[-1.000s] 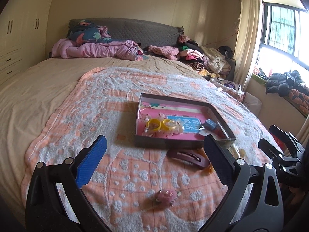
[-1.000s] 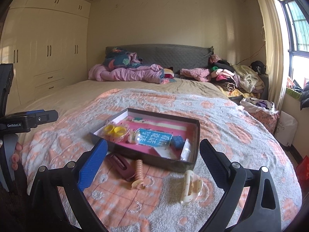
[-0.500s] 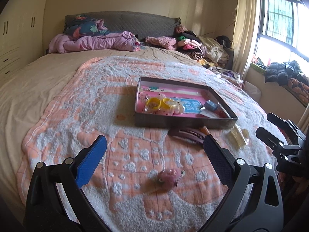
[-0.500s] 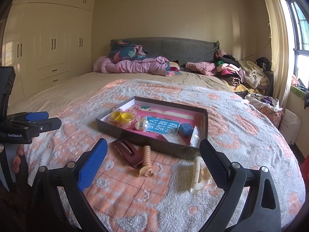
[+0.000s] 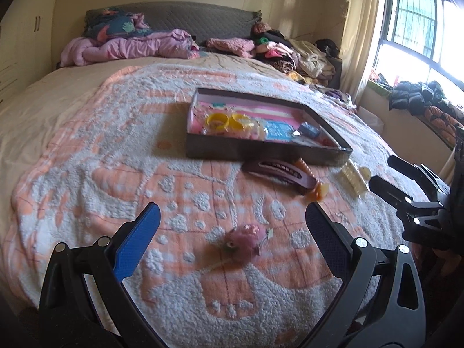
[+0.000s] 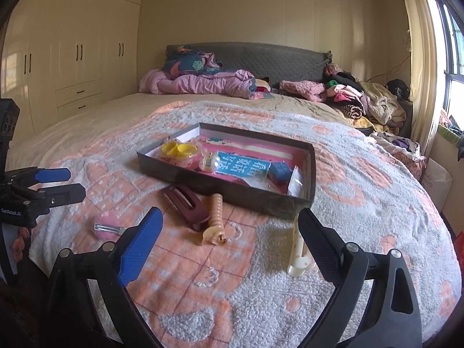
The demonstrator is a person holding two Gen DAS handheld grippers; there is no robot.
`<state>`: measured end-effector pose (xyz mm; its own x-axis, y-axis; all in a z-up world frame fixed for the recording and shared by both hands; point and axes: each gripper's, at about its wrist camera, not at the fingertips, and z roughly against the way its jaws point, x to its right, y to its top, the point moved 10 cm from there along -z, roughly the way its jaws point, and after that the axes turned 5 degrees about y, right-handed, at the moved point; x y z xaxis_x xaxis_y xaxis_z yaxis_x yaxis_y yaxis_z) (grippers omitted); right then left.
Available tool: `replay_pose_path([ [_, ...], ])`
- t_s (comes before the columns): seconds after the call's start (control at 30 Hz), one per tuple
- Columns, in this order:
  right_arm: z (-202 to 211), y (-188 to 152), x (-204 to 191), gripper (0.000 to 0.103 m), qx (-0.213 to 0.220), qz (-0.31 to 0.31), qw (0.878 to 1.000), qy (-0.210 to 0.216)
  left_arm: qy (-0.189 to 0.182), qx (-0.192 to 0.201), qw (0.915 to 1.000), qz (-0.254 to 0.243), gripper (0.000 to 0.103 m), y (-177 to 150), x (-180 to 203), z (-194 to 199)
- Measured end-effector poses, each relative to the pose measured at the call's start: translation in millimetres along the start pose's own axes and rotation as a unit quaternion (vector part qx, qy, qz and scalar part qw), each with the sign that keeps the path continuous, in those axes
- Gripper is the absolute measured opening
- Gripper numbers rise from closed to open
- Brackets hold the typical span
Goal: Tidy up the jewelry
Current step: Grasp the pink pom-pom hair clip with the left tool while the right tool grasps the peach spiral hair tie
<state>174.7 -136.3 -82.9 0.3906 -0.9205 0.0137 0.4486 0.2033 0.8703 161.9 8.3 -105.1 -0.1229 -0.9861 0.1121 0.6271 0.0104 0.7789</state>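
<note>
My left gripper point(image 5: 232, 232), jaws spread and empty, hangs over the blanket's near edge with the pink fuzzy clip point(image 5: 245, 240) lying dead ahead between its fingers, nearer than my equally released right gripper point(image 6: 229, 237).

Both wrist views low over blanket point(image 5: 87, 174), facing headboard (sharing tray point(image 6: 226, 194))

Cream hair clip point(image 6: 298, 249) — partly behind right tool's finger point(image 6: 319, 249)
</note>
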Motion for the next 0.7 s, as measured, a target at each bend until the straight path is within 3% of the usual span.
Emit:
replay_pose_path([
  [0.3, -25.1, -15.6, 3.3, 0.083, -0.037, 0.003, 0.999, 0.014, -0.024, -0.043, 0.9988, 0.005, 0.091, -23.1, 8.9, -27.4],
  [0.53, -50.9, -24.7, 0.3, 0.079, -0.066, 0.013, 0.997, 0.028, -0.03, -0.062, 0.9976, 0.0, 0.078, -30.3, 17.2, -42.0],
  [0.7, -70.5, -30.3, -2.2, 0.068, -0.09, 0.025, 0.995, 0.03, -0.032, -0.068, 0.9971, -0.005, 0.072, -32.8, 21.8, -49.4],
])
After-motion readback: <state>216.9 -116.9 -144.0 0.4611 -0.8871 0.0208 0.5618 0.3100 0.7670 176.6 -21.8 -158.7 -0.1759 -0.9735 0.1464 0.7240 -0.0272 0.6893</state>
